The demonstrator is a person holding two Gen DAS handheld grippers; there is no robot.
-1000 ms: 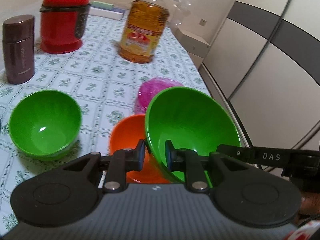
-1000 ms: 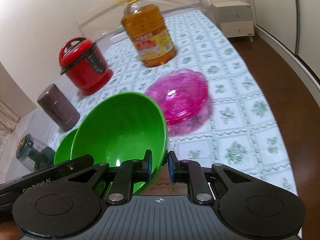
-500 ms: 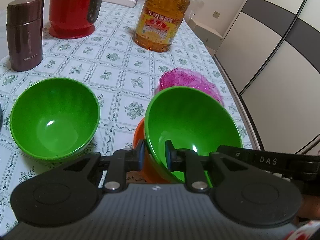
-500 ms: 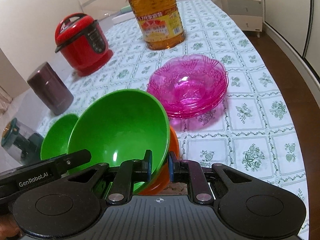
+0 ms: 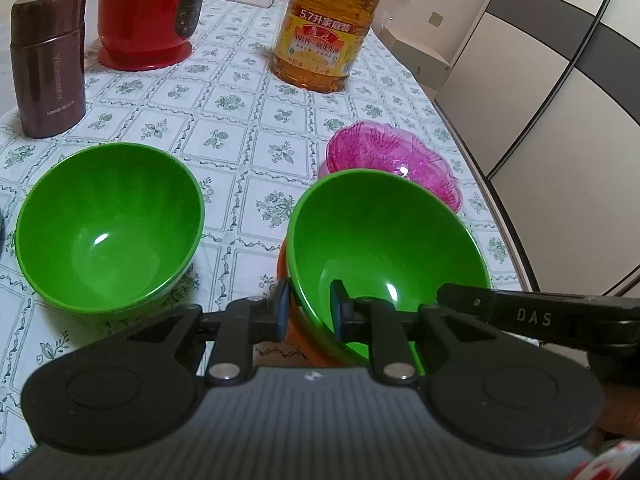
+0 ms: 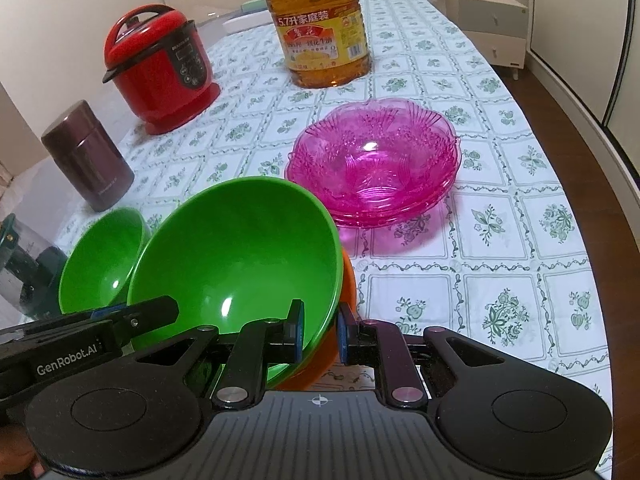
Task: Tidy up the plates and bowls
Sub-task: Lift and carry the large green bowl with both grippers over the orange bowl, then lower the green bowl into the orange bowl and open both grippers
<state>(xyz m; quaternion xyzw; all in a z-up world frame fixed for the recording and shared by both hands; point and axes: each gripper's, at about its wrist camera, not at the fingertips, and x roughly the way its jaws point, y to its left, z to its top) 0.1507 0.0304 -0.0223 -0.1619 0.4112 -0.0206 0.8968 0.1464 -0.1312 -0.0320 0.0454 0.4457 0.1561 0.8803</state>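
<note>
The left hand-held gripper [image 5: 307, 306] pinches the near-left rim of a green bowl [image 5: 384, 240], one finger inside the bowl and one outside against the wall. The right hand-held gripper [image 6: 319, 330] pinches the near-right rim of the same green bowl [image 6: 236, 256], again with one finger inside and one outside. In the right wrist view the left unit, marked "GenRobot.AI", enters from the lower left. In the left wrist view the right unit, marked "DAS", enters from the lower right. The bowl is tilted, its opening turned toward the cameras, and sits inside an orange bowl [image 5: 308, 344] whose rim shows below it near the front edge of the tabletop [image 5: 240, 92]; whether the two bowls touch all round cannot be determined. The orange bowl [image 6: 320, 364] shows just beneath the green one in the right wrist view. A second green bowl [image 5: 108, 228] stands upright to the left, apart from the nested pair. A stack of pink glass bowls [image 6: 374, 160] stands farther back toward the right edge. Toward the far side stand a large oil bottle [image 6: 320, 28], a red cooker [image 6: 160, 68] and a brown flask [image 5: 50, 60]. A patterned cloth covers the tabletop
</note>
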